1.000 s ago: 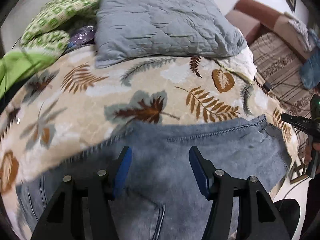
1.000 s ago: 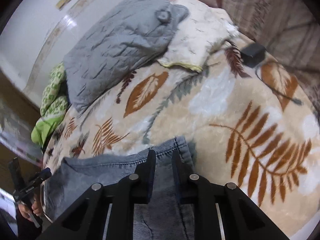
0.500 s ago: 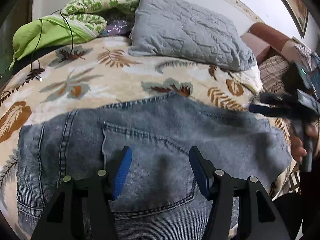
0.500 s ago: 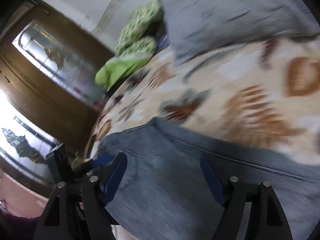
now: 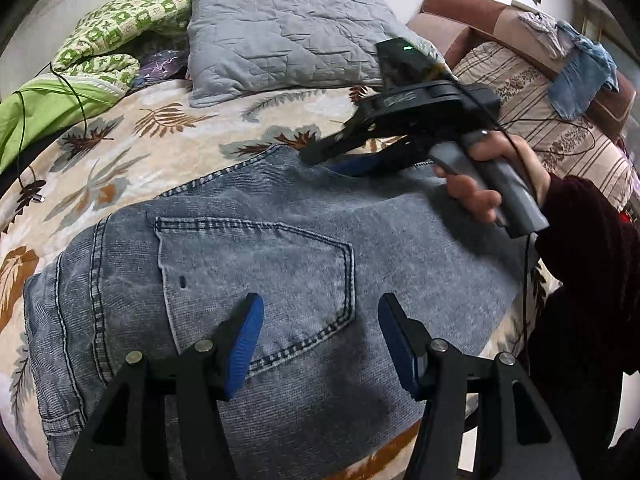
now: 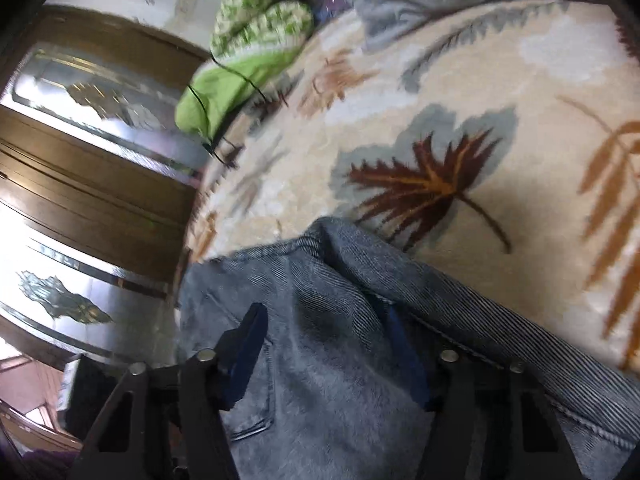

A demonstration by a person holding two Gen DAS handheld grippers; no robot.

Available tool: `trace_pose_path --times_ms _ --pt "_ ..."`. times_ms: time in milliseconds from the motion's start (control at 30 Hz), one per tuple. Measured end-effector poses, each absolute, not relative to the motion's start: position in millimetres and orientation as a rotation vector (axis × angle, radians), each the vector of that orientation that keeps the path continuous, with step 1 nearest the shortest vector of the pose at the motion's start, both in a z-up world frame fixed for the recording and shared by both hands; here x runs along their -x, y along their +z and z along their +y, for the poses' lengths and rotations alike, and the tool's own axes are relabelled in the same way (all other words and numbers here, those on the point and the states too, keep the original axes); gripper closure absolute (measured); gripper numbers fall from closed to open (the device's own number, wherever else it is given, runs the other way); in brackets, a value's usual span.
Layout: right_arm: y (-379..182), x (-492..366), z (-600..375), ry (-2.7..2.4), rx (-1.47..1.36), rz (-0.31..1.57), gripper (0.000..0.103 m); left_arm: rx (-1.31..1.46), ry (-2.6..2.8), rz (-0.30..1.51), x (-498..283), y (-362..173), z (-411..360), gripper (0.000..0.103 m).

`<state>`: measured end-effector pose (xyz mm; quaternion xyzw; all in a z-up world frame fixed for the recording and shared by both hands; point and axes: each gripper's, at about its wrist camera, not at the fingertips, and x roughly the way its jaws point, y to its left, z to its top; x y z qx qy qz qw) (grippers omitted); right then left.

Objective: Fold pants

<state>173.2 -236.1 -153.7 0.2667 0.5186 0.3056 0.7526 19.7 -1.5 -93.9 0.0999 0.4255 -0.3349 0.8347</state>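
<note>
Now the jeans (image 5: 280, 264) lie flat beneath the left hand-held gripper (image 5: 320, 336).

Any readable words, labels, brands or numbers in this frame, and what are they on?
No text can be read.
A pale marking on the body of the right gripper, seen in the left wrist view: too small and blurred to read.
The jeans: no label or tag visible.
The right wrist view is blurred; nothing legible there.
</note>
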Motion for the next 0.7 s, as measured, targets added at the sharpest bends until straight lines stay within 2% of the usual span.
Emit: trace_pose_path --times_ms 33,67,100,167,500,700 --pt "-155 -174 -234 0.664 -0.574 1.135 0.050 -0.207 -0.711 0.903 -20 -94 0 0.043" --pt "-155 -174 -235 0.661 -0.566 1.136 0.060 -0.203 -0.711 0.904 -20 -93 1 0.043" --pt "-154 -174 -235 0.660 -0.559 1.136 0.078 -0.202 -0.707 0.908 -22 -93 2 0.043" --pt "-155 -173 -229 0.654 -0.516 1.147 0.093 -0.195 -0.698 0.921 -22 -94 4 0.043" --pt "-125 -168 -192 0.484 -0.302 1.027 0.098 -0.208 -0.663 0.927 -25 -95 5 0.043" --pt "-128 -188 -196 0.416 -0.331 1.035 0.098 -0.166 -0.660 0.950 -31 -95 8 0.043"
